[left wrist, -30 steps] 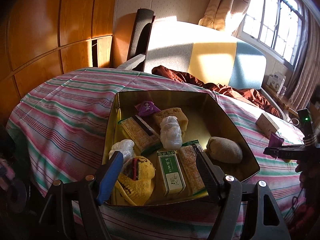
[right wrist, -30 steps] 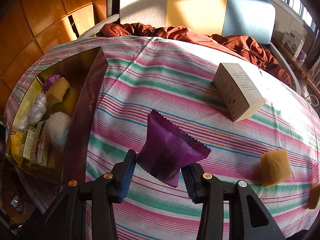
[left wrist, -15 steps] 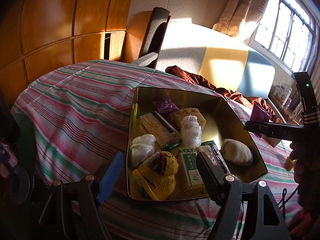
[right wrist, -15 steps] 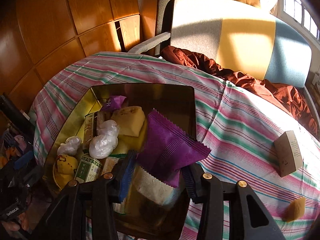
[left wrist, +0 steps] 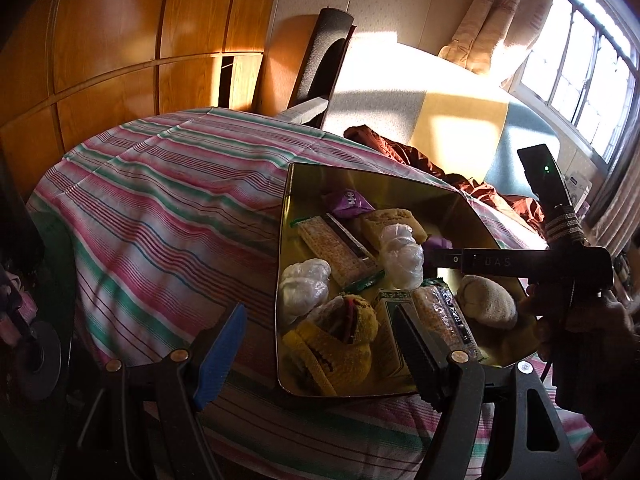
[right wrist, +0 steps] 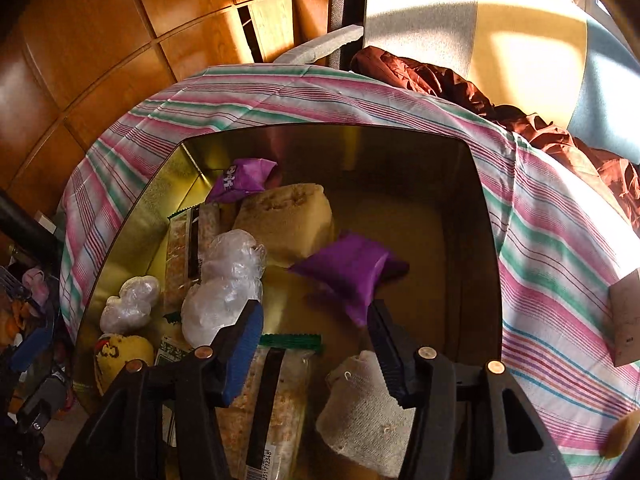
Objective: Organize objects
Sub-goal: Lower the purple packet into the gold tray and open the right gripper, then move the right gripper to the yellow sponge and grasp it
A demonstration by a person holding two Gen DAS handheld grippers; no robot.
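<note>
A gold metal tin (left wrist: 285, 240) stands on the striped tablecloth and holds snacks, wrapped bundles and a yellow knit toy (left wrist: 332, 340). My right gripper (right wrist: 316, 332) is open above the tin (right wrist: 486, 264). A purple packet (right wrist: 348, 268) lies loose just beyond its fingertips, over the tin's floor. It is apart from the blue finger; whether its lower edge still touches the black finger I cannot tell. A second purple packet (right wrist: 242, 180) lies at the tin's far side. My left gripper (left wrist: 320, 344) is open and empty at the tin's near edge.
A cardboard box (right wrist: 626, 320) and a yellow sponge (right wrist: 622, 434) lie on the cloth (right wrist: 560, 240) right of the tin. A chair with brown cloth (right wrist: 460, 80) stands behind the table. Wooden panels (left wrist: 120, 40) line the left wall.
My right gripper carried the purple packet from the tablecloth over the tin, then opened and let it go. The left gripper drew back and left.
</note>
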